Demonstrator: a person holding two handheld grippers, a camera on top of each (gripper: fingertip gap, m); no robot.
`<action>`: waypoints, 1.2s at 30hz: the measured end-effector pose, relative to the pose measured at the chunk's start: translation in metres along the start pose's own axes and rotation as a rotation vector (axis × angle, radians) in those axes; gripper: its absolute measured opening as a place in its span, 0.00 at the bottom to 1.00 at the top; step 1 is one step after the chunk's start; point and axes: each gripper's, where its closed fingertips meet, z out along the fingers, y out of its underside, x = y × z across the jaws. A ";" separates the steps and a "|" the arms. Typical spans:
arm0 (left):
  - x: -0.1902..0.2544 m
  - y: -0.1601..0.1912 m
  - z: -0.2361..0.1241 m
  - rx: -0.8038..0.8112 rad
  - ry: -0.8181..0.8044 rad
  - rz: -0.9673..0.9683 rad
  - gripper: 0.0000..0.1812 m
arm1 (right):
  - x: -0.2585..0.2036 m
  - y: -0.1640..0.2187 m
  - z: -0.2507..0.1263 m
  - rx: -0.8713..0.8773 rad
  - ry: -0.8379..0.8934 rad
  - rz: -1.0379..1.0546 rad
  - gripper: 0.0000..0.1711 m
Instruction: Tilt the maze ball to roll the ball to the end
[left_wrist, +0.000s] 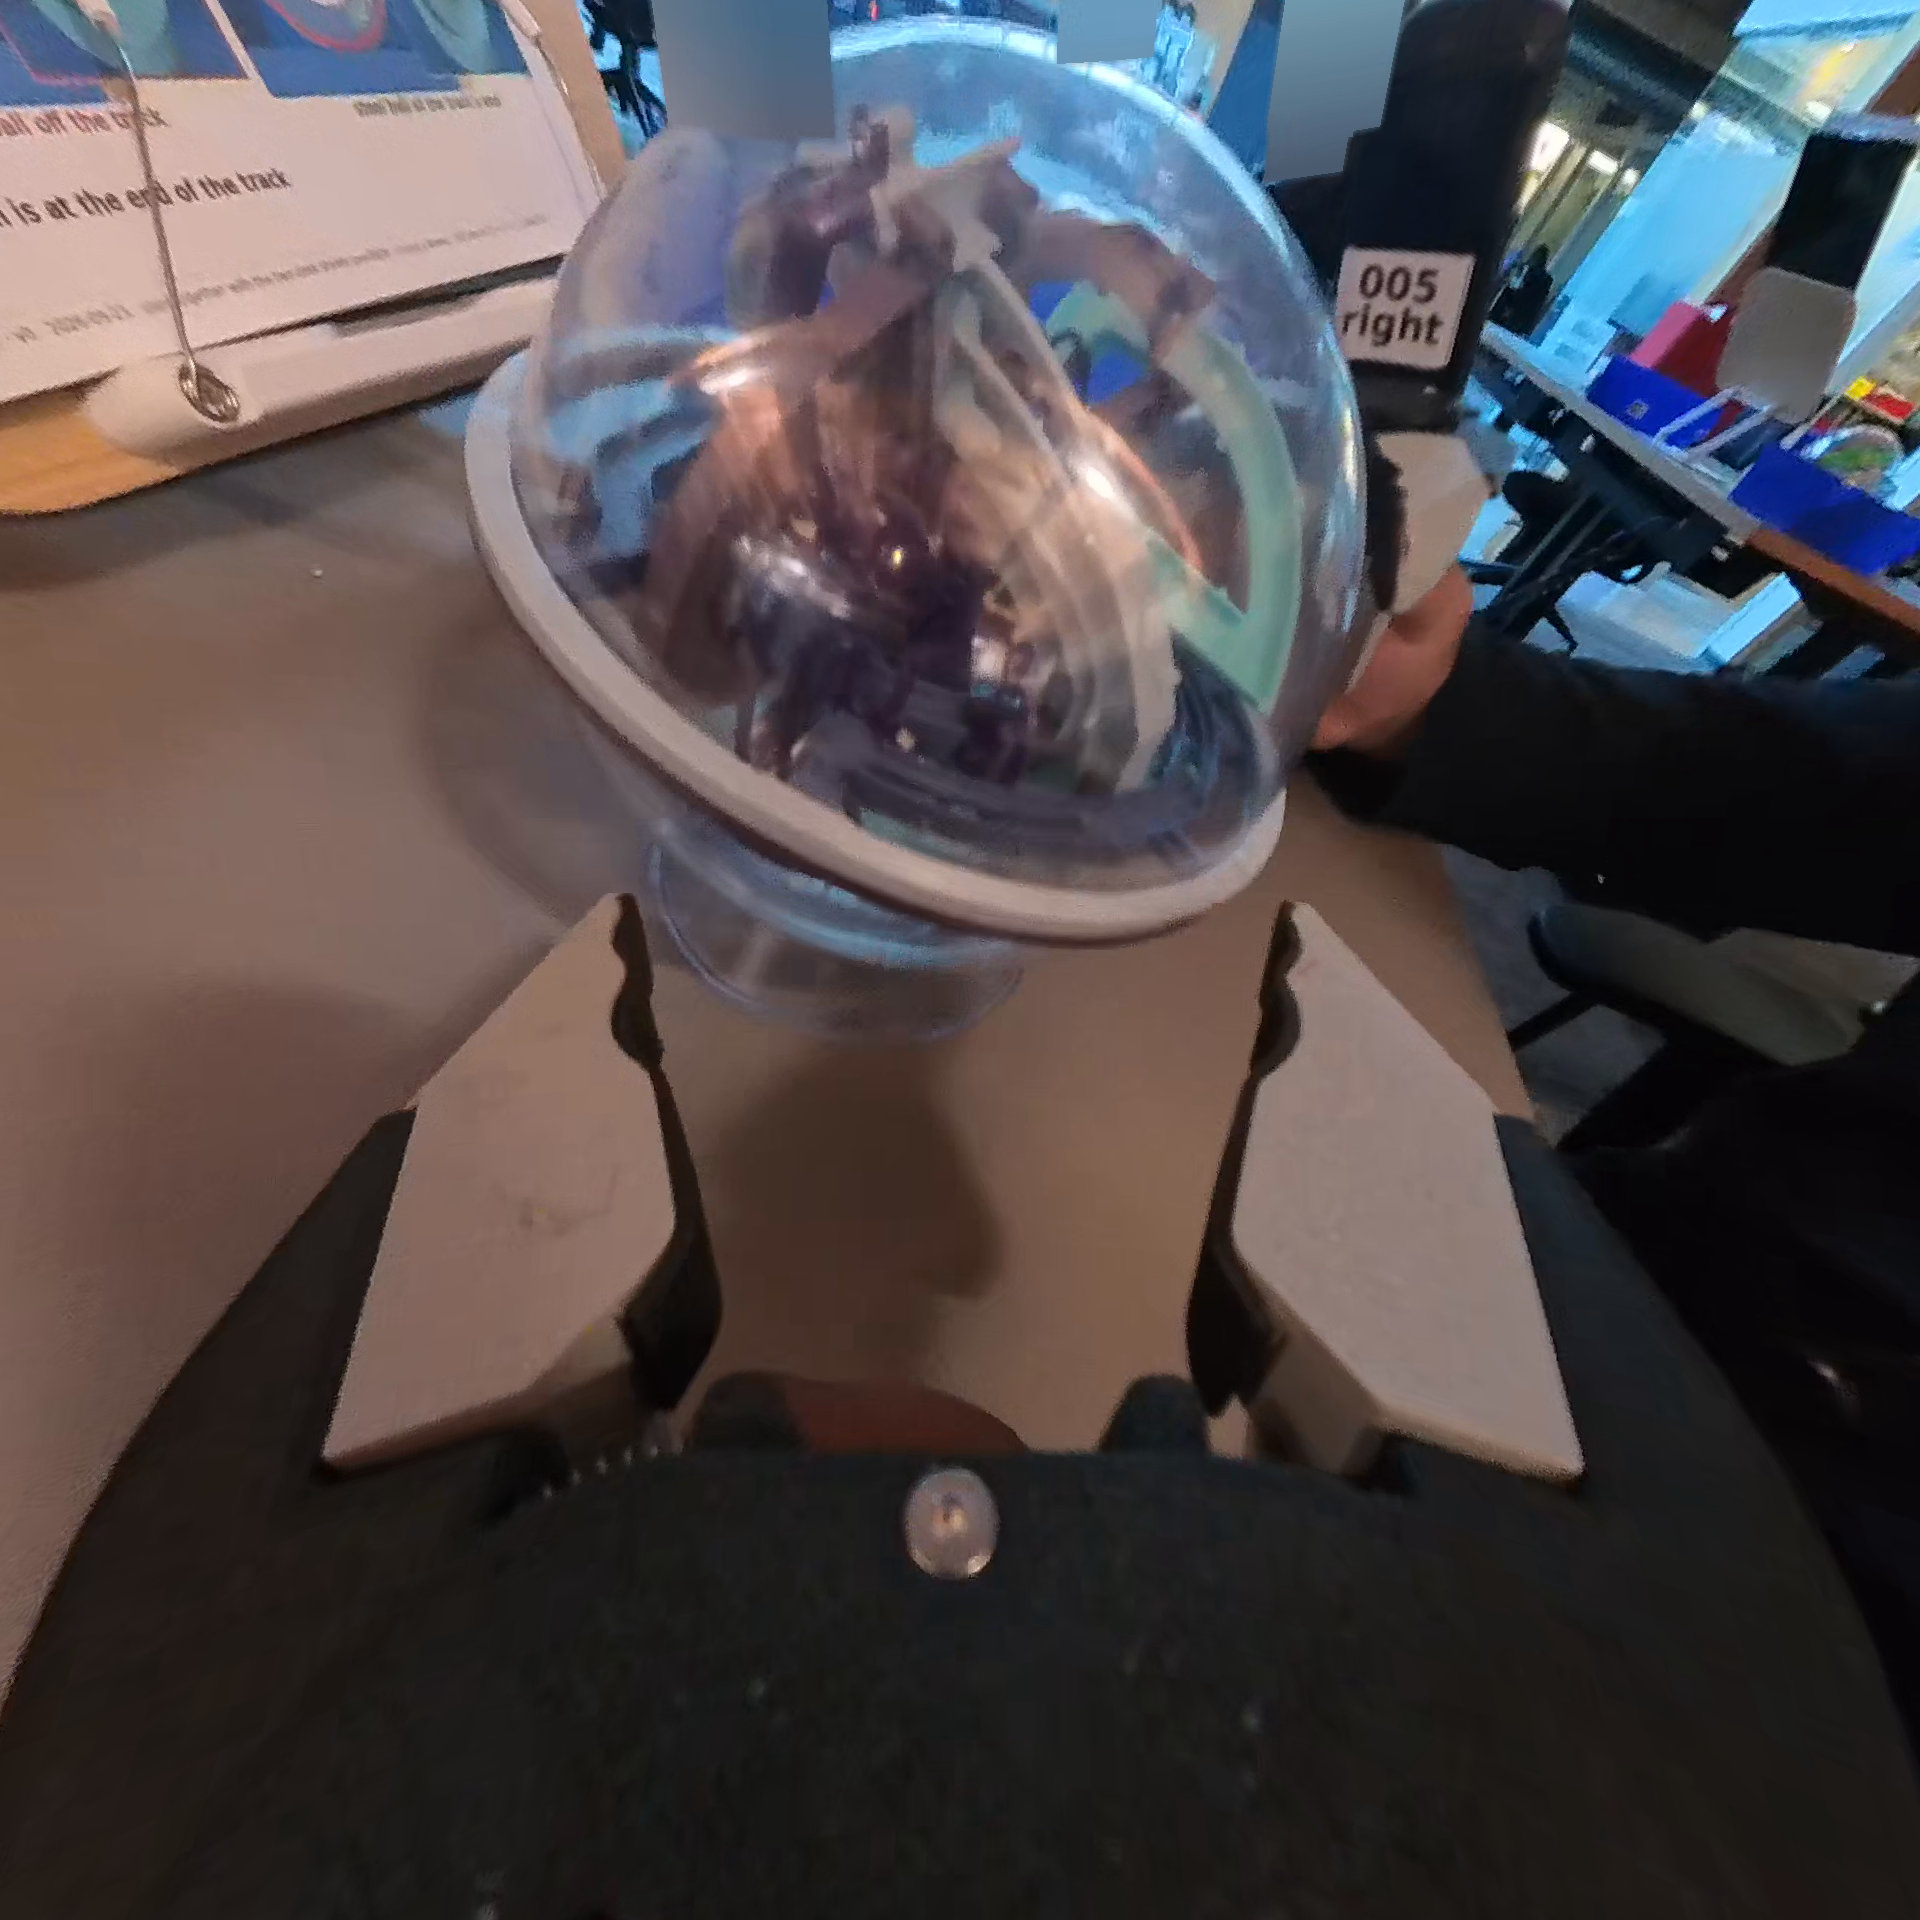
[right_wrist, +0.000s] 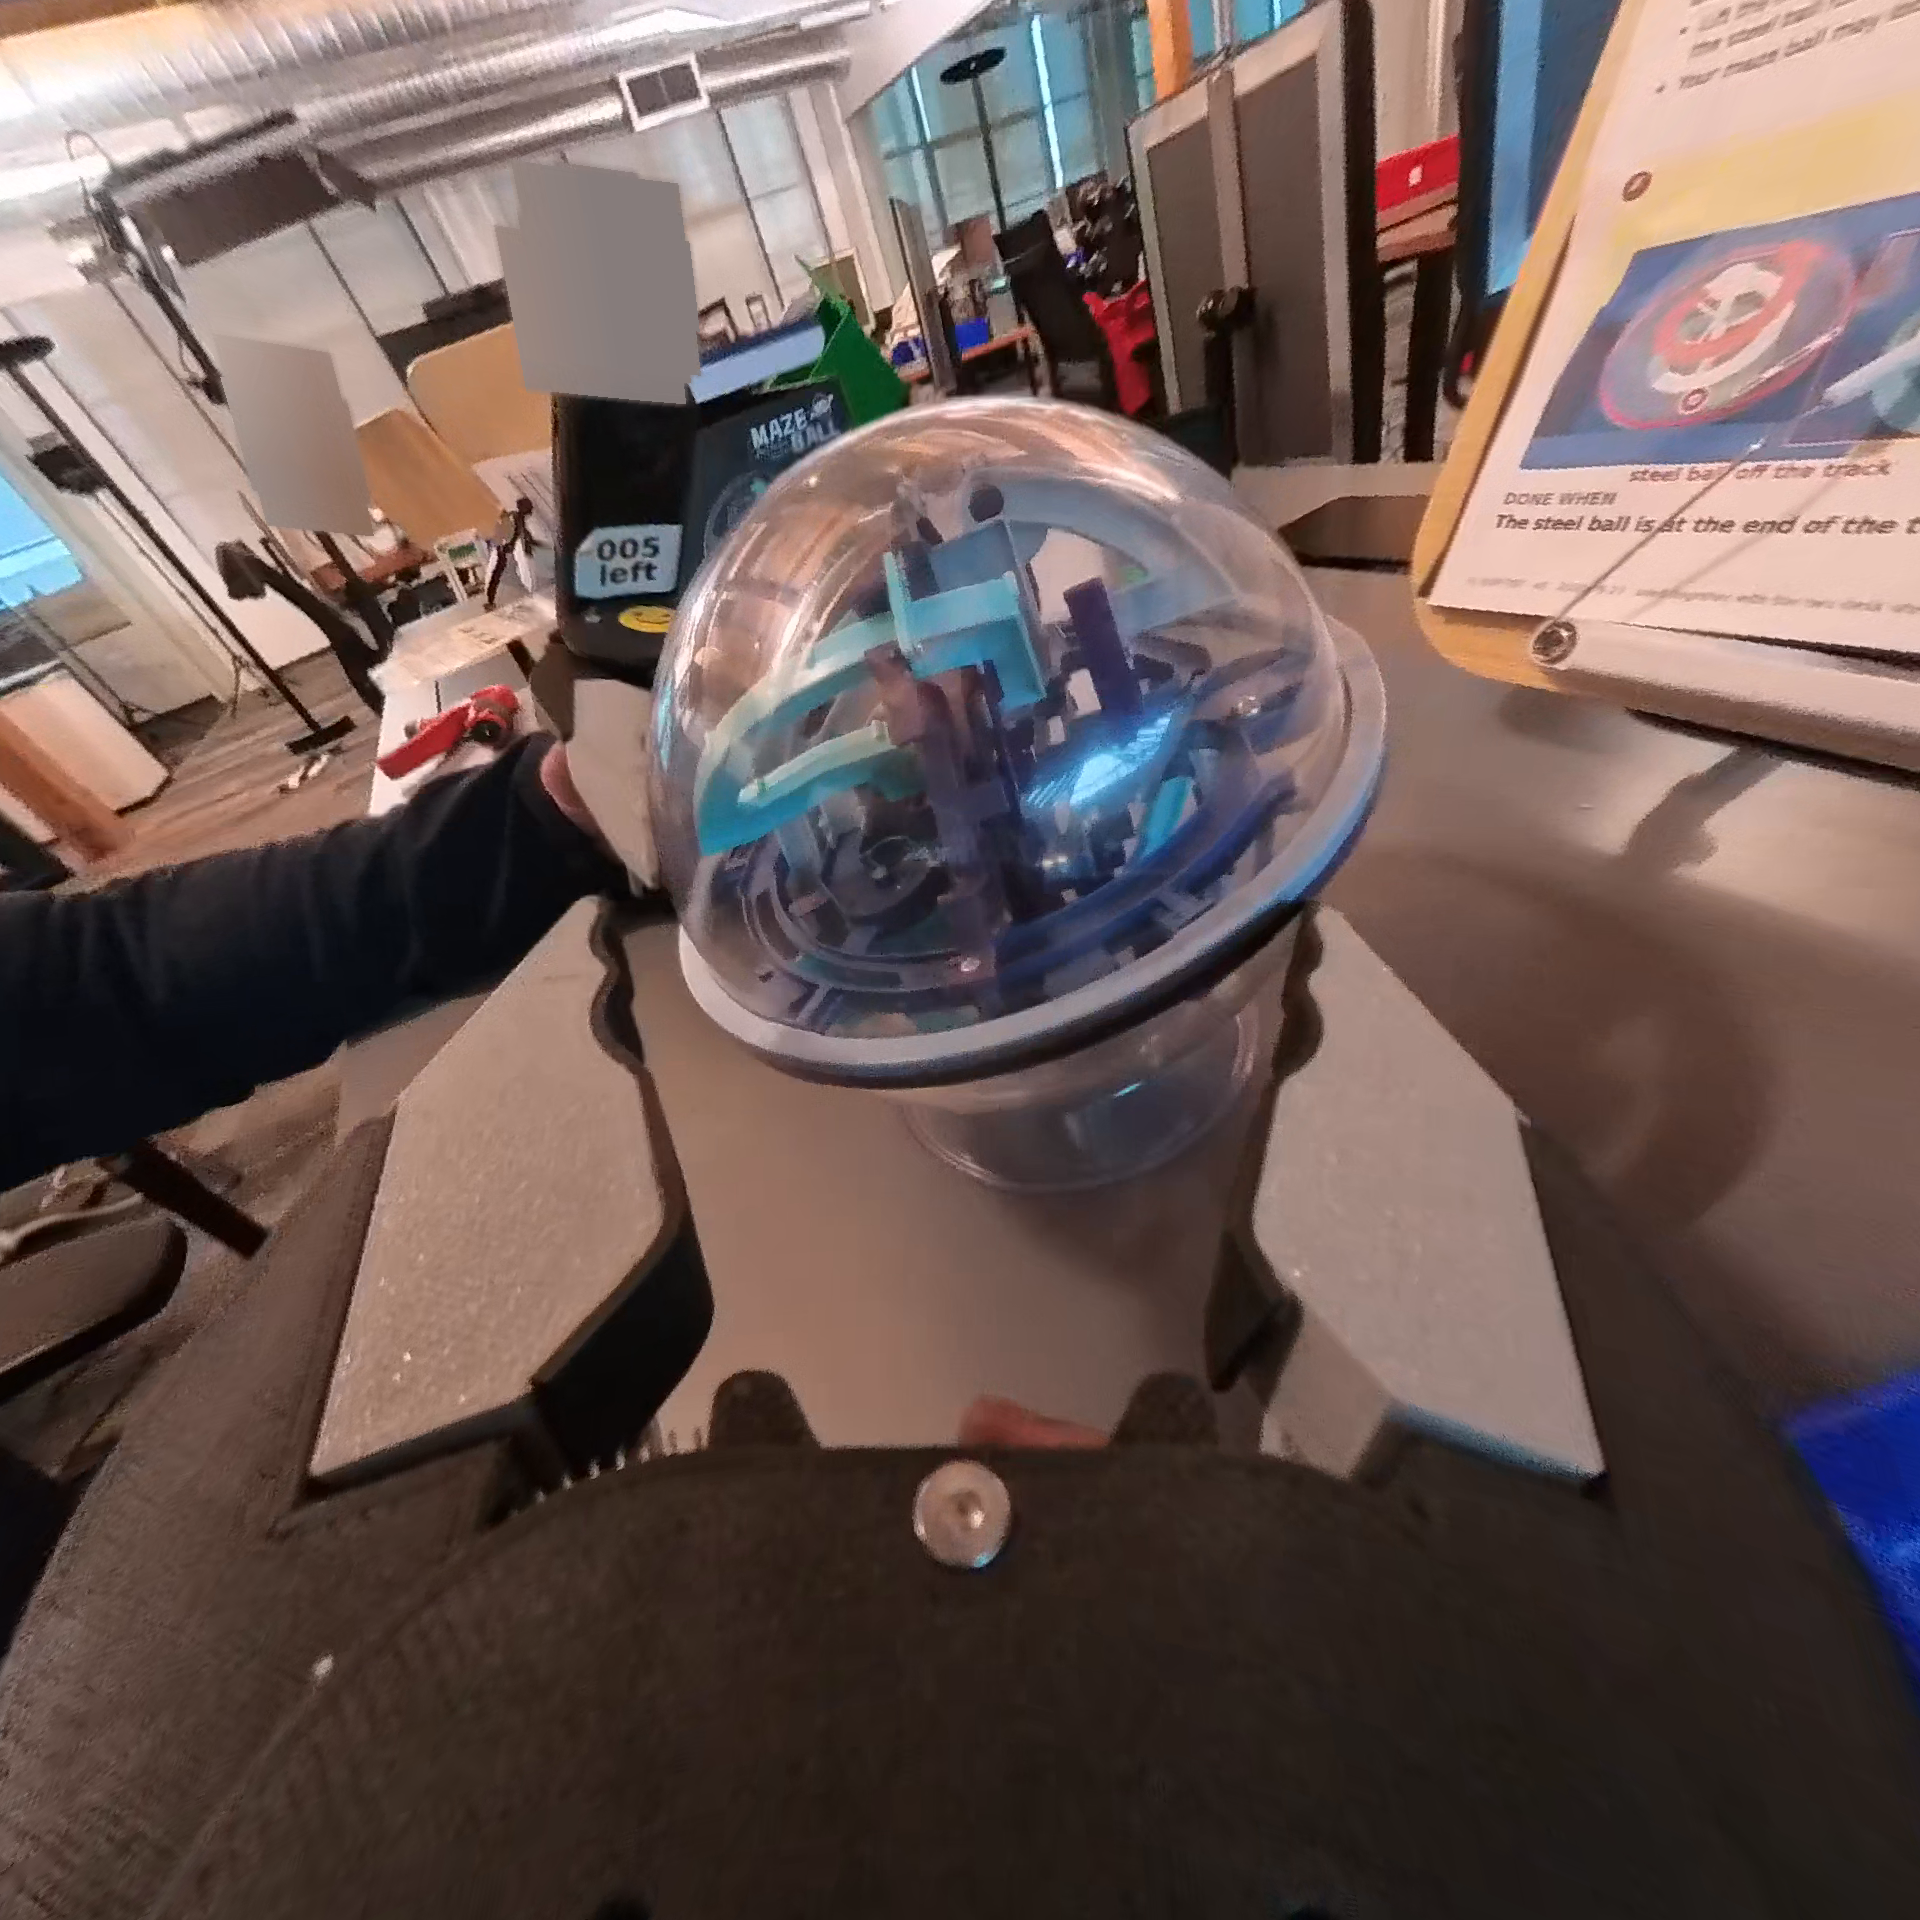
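The maze ball (left_wrist: 914, 499) is a clear sphere with a white rim around its middle and blue, teal and purple tracks inside. It sits tilted on a clear cup base (left_wrist: 831, 966) over the grey table. My left gripper (left_wrist: 956, 920) is wide open, its fingertips (left_wrist: 623, 935) just below the rim. My right gripper (right_wrist: 951, 925) is also wide open, and the maze ball (right_wrist: 1018, 727) leans between its fingertips (right_wrist: 603, 935). Each gripper shows on the far side of the ball in the other's view (left_wrist: 1403, 312) (right_wrist: 613, 540). I cannot pick out the steel ball.
A propped instruction board (left_wrist: 260, 208) stands at the back of the grey table (left_wrist: 208, 831); it also shows in the right wrist view (right_wrist: 1714, 364). A black box (right_wrist: 769, 457) stands behind the ball. The table edge and a chair (left_wrist: 1662, 987) are close by.
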 end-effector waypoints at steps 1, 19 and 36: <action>0.001 -0.004 0.002 0.020 0.008 -0.009 0.63 | 0.001 0.001 0.003 -0.027 -0.002 -0.005 0.72; 0.004 0.006 -0.004 -0.024 -0.012 0.038 0.66 | -0.009 0.008 0.026 -0.109 -0.042 -0.012 0.75; 0.008 0.017 -0.068 0.013 -0.023 0.165 0.64 | -0.039 0.010 0.073 -0.247 -0.154 -0.187 0.83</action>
